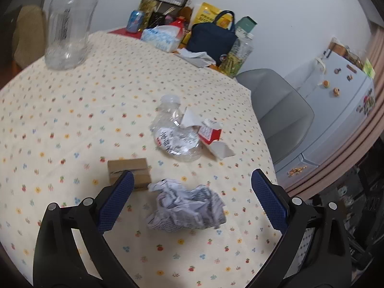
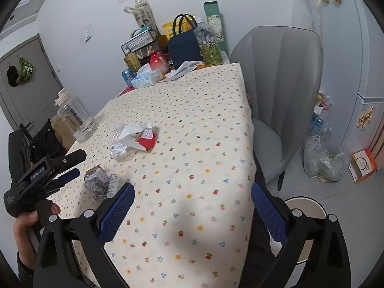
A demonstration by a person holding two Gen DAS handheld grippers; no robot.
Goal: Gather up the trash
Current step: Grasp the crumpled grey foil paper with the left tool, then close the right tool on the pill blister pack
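Note:
A crumpled printed paper ball (image 1: 186,206) lies on the flowered tablecloth (image 1: 72,110), between the wide-apart fingers of my open left gripper (image 1: 192,182) and just short of their tips. A small cardboard piece (image 1: 129,171) sits beside the left finger. Farther off lie a crushed clear plastic bottle (image 1: 176,135) and a torn red-and-white carton (image 1: 211,135). In the right wrist view the paper ball (image 2: 99,182), bottle (image 2: 121,150) and carton (image 2: 146,139) lie left of my open, empty right gripper (image 2: 192,192), which hovers over the tablecloth (image 2: 192,120). A hand holds the left gripper (image 2: 61,166).
A large clear jug (image 1: 69,24) stands at the table's far left. A tissue pack (image 1: 160,37), navy bag (image 1: 211,39), bottles and boxes crowd the far end. A grey chair (image 2: 283,91) sits right of the table. Filled plastic bags (image 2: 324,158) and a round bin (image 2: 303,210) sit on the floor.

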